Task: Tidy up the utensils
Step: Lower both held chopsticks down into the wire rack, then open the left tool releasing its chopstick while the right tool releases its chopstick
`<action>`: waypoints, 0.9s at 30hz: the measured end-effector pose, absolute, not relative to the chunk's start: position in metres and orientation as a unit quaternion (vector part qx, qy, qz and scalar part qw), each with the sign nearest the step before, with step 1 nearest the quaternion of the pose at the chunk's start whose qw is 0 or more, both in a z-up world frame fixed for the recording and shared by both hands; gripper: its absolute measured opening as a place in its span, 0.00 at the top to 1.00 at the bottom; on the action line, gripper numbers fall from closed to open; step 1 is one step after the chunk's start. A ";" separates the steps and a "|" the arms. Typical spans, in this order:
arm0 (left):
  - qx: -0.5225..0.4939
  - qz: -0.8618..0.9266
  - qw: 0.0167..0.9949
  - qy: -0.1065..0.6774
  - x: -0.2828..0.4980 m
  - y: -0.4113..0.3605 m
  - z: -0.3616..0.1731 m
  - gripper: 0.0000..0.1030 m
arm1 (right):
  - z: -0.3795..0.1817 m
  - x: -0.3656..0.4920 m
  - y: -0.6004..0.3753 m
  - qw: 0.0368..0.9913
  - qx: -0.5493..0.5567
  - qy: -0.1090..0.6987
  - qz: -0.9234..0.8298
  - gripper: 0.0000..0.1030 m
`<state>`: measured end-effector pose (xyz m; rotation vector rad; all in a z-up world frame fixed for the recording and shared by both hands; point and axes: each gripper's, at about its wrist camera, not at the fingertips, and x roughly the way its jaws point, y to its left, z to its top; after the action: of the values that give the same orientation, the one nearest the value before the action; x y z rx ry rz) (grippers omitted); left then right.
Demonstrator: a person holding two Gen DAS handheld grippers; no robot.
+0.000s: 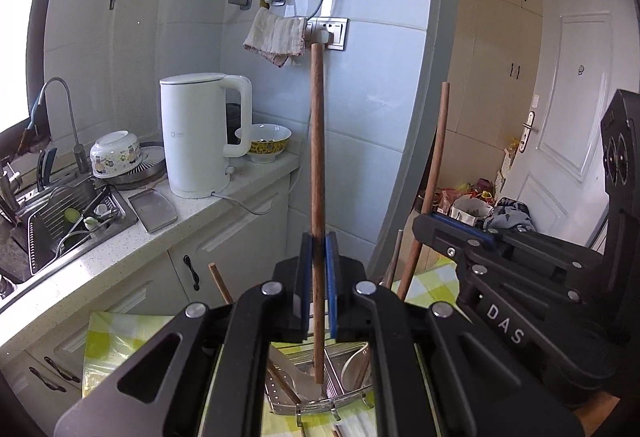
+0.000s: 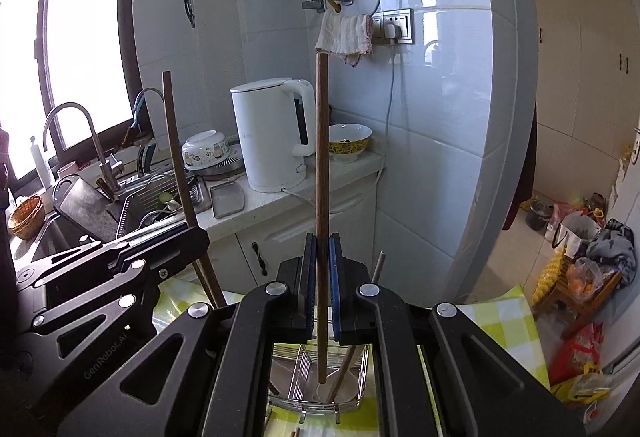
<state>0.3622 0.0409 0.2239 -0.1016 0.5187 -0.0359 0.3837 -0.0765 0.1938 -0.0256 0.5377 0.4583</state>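
My left gripper (image 1: 319, 237) is shut on a brown wooden chopstick (image 1: 317, 137) that stands upright, its lower tip hanging over a metal wire rack (image 1: 332, 403). The rack holds a white spoon (image 1: 304, 381) and more chopsticks. To the right, my right gripper (image 1: 424, 221) is shut on a second chopstick (image 1: 438, 141). In the right wrist view that gripper (image 2: 322, 241) clamps its upright chopstick (image 2: 322, 141) above the same rack (image 2: 304, 361). The left gripper (image 2: 198, 233) shows at the left, with its chopstick (image 2: 174, 133) leaning slightly.
The rack sits on a yellow-green checked cloth (image 1: 108, 341). Behind are a counter with a white kettle (image 1: 196, 137), a yellow bowl (image 1: 266, 143), an upturned bowl (image 1: 116, 153) and a sink (image 1: 60, 225). Bags (image 2: 584, 237) crowd the floor at right, near a door (image 1: 572, 125).
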 end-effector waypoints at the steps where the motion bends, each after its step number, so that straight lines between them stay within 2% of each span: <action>1: -0.051 -0.017 0.965 0.258 0.363 0.042 0.220 0.94 | 0.189 0.386 -0.075 0.937 -0.012 0.267 0.225 0.94; 27: -0.082 -0.018 0.950 0.301 0.373 0.052 0.136 0.94 | 0.116 0.405 -0.070 0.921 -0.002 0.311 0.235 0.94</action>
<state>0.3734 0.0519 0.1365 -0.1676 0.6118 -0.0363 0.4051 -0.0701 0.1157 -0.0032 0.6381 0.4820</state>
